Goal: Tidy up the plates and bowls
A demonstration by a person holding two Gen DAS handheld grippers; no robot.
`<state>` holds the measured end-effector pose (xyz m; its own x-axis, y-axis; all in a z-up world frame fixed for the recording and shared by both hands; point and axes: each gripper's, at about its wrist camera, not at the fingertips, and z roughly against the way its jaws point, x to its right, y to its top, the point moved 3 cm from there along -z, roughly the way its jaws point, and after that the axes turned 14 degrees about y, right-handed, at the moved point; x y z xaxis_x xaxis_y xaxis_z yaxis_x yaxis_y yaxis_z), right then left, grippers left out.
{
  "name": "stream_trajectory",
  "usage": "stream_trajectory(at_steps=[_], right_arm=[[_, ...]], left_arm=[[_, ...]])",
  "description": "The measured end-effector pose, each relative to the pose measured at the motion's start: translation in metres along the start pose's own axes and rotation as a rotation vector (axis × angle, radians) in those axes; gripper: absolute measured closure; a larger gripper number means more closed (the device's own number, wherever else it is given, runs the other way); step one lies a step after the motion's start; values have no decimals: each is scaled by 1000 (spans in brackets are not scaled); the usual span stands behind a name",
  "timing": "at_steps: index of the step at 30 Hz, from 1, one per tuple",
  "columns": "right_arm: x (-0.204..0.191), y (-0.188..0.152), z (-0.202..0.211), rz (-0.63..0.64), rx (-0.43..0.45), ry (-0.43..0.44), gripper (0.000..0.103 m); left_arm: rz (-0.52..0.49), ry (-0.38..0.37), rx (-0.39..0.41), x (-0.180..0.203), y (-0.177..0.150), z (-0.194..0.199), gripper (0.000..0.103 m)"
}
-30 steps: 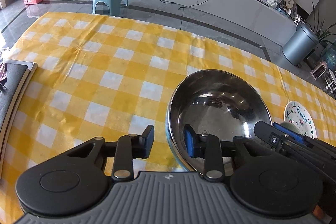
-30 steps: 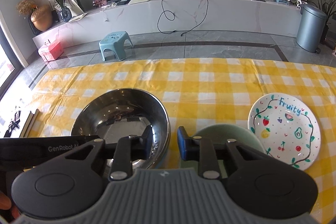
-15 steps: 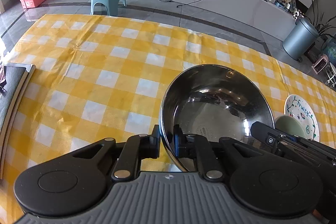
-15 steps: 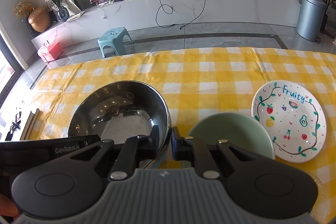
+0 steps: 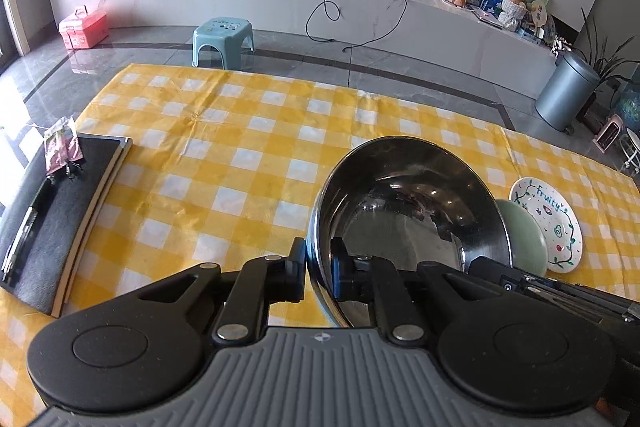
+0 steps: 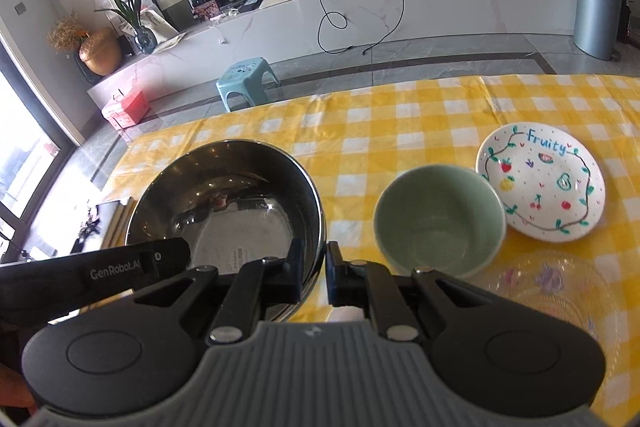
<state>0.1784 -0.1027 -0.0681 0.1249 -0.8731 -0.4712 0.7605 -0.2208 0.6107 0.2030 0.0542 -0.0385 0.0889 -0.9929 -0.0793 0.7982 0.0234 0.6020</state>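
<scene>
A large steel bowl (image 5: 412, 211) (image 6: 232, 195) hangs lifted above the yellow checked tablecloth (image 5: 240, 155). My left gripper (image 5: 320, 267) is shut on its near left rim, and my right gripper (image 6: 314, 269) is shut on its near right rim. To the right of it a green bowl (image 6: 438, 219) (image 5: 524, 235) stands on the cloth. Beyond that lies a white plate (image 6: 544, 183) (image 5: 552, 223) painted with fruit and the word "Fruity". A clear glass dish (image 6: 556, 291) sits at the near right in the right wrist view.
A black pad on a board (image 5: 52, 215) with a pen and a small packet lies at the table's left end. Past the far table edge are a grey floor, a blue stool (image 5: 222, 41), a pink box (image 5: 84, 29) and a grey bin (image 5: 566, 95).
Both grippers closed on the steel bowl's rim, one on each side. The bowl then rose off the cloth and both views pulled back and up.
</scene>
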Motion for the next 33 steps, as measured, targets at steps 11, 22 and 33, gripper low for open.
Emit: stream_trajectory(at_steps=[11, 22, 33], right_arm=[[-34, -47, 75, -41, 47, 90, 95], [-58, -87, 113, -20, 48, 129, 96], [-64, -106, 123, 2, 24, 134, 97]], left_arm=[[73, 14, 41, -29, -40, 71, 90], [151, 21, 43, -57, -80, 103, 89], [193, 6, -5, -72, -115, 110, 88]])
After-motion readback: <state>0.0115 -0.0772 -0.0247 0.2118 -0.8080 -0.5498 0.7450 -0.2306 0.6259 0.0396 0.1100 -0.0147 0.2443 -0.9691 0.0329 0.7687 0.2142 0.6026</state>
